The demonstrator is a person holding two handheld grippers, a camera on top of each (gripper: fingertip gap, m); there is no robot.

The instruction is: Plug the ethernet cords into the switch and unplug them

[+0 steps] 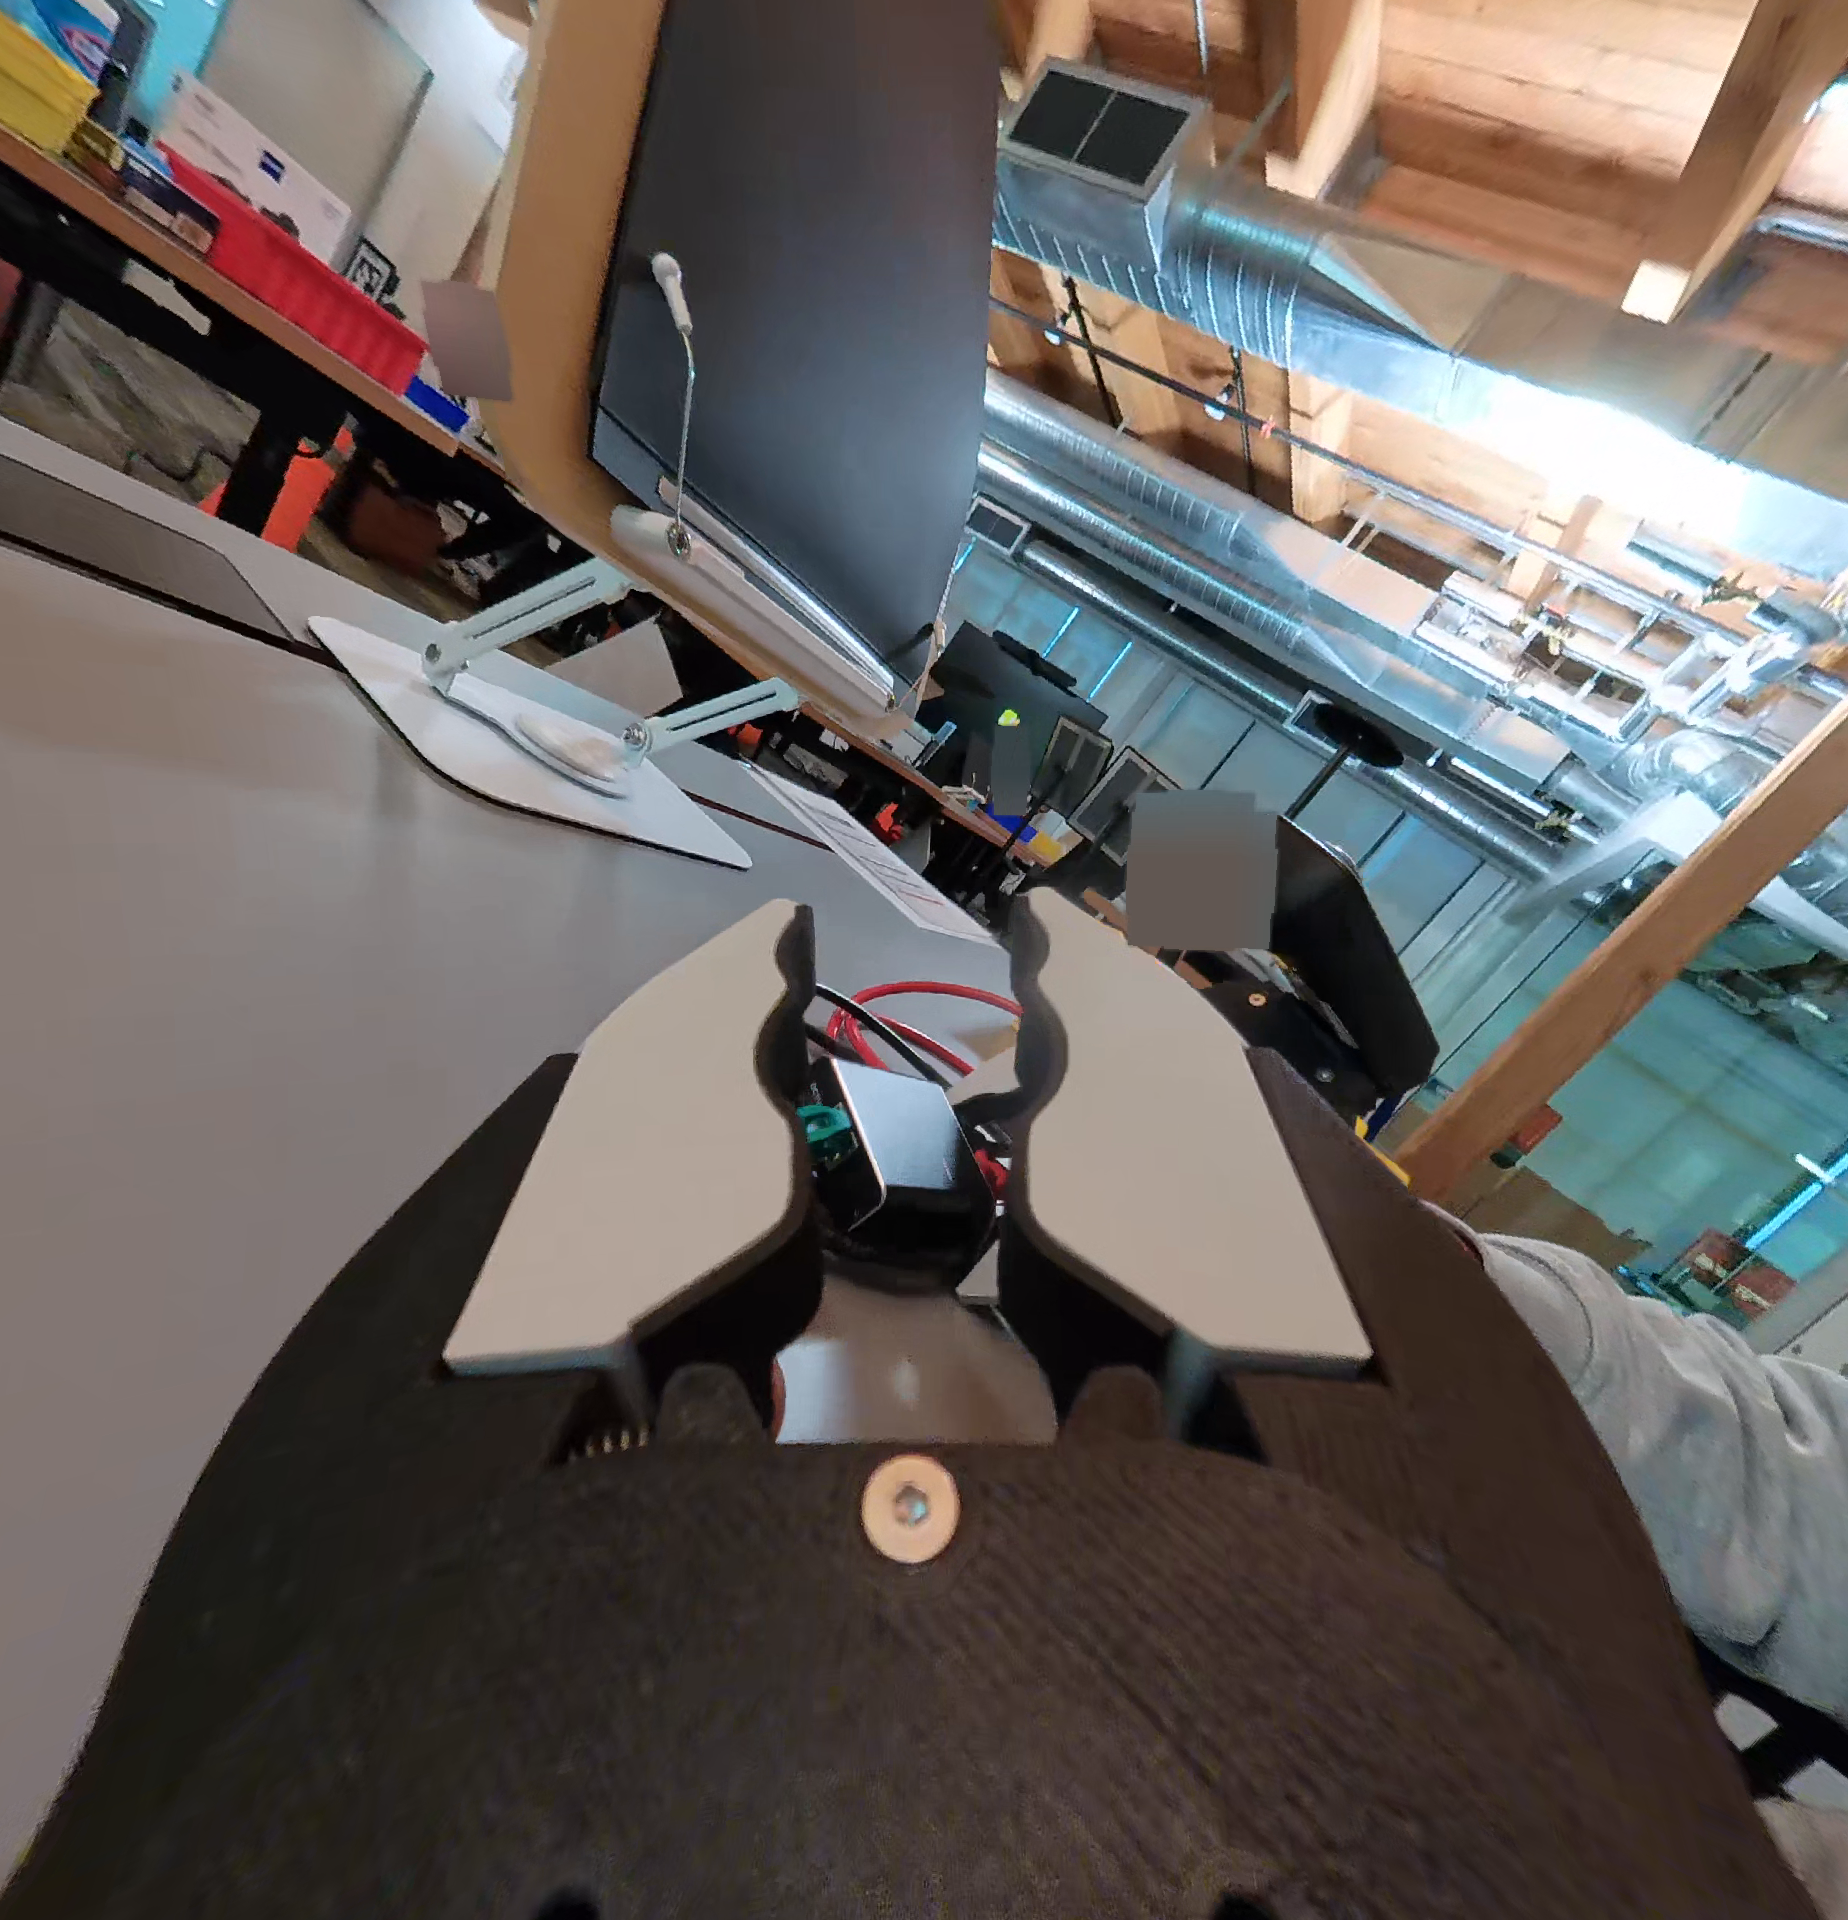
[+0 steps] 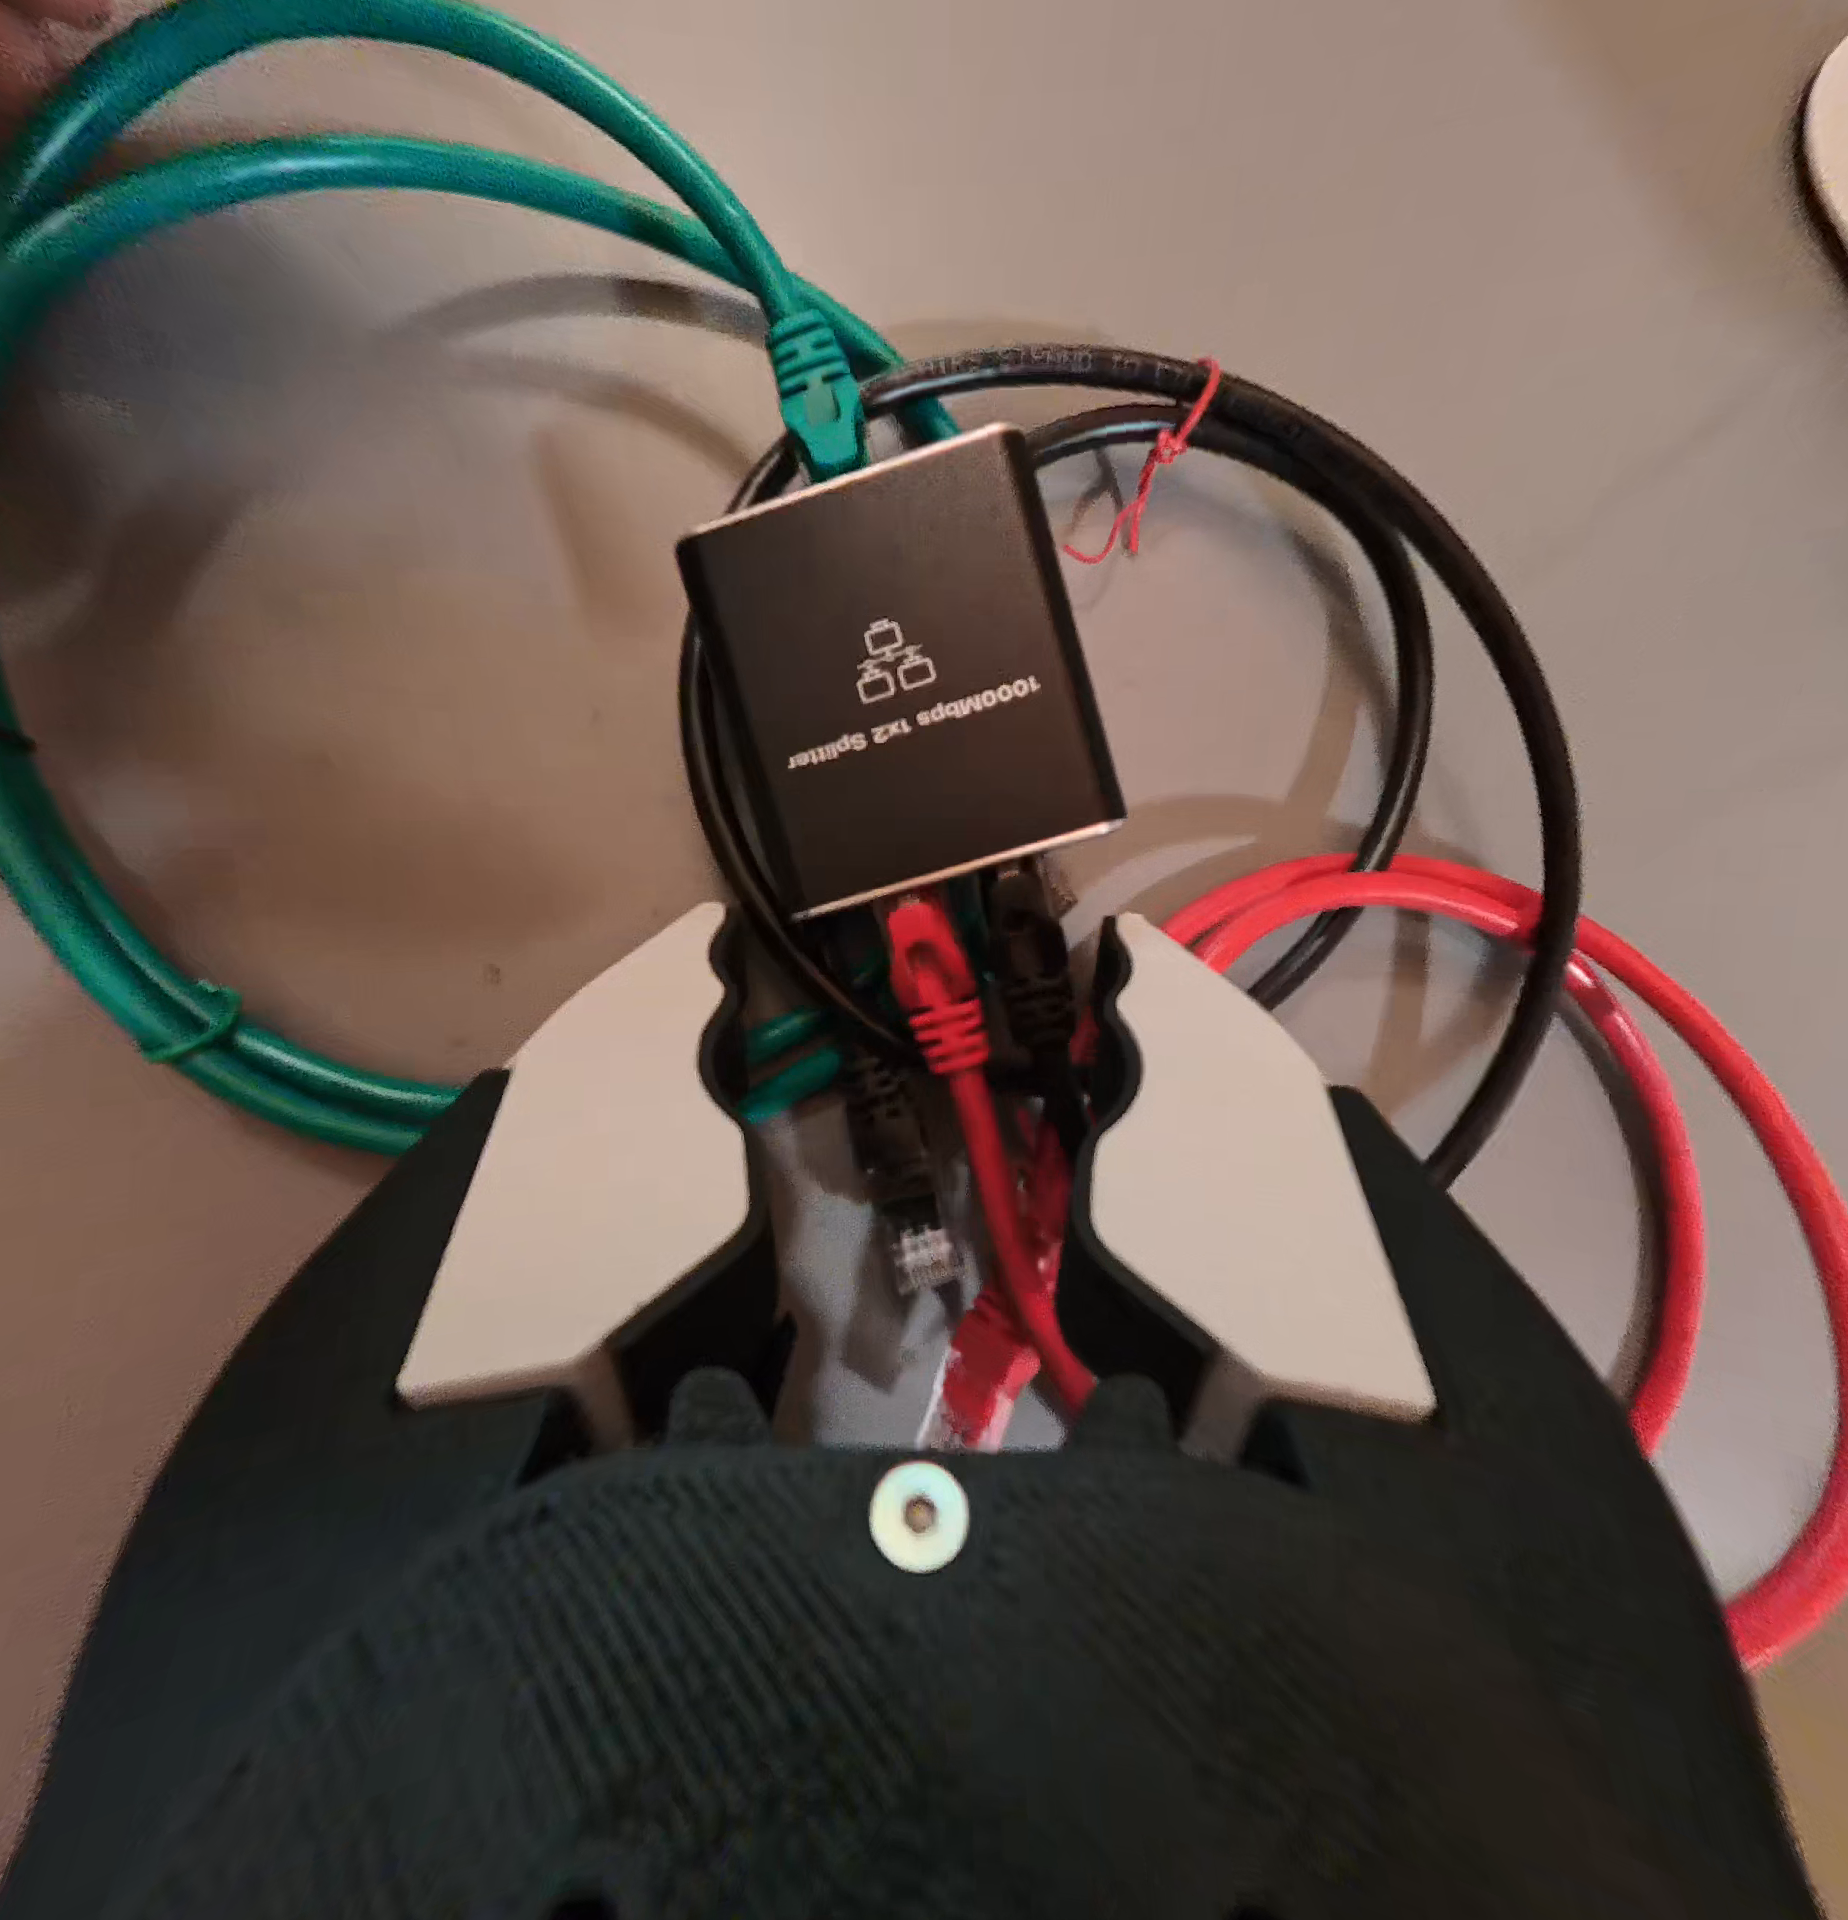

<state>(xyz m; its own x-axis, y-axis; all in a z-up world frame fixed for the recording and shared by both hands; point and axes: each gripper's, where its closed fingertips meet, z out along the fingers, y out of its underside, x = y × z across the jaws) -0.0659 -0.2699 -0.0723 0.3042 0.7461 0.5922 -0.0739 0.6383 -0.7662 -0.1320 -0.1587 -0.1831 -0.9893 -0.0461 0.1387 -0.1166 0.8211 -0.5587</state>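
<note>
A small black switch (image 2: 899, 665) lies on the grey table (image 2: 1419, 208). A green cord's plug (image 2: 818, 400) sits in its far side. A red plug (image 2: 925, 971) and a black plug (image 2: 1029, 966) sit in its near side. My right gripper (image 2: 918, 923) is open, its fingertips either side of these two plugs without touching them. A loose black plug (image 2: 894, 1153) and a loose red plug (image 2: 987, 1361) lie between its fingers. My left gripper (image 1: 909, 912) is open and empty, with the switch (image 1: 889, 1138) seen farther off between its fingers.
Green (image 2: 26, 831), black (image 2: 1502, 644) and red (image 2: 1730, 1195) cord loops ring the switch. A white stand base (image 1: 546, 748) holding up a dark board (image 1: 795, 343) stands on the table behind. A sheet of paper (image 1: 878, 873) lies near the table edge. A grey sleeve (image 1: 1678, 1455) is at the right.
</note>
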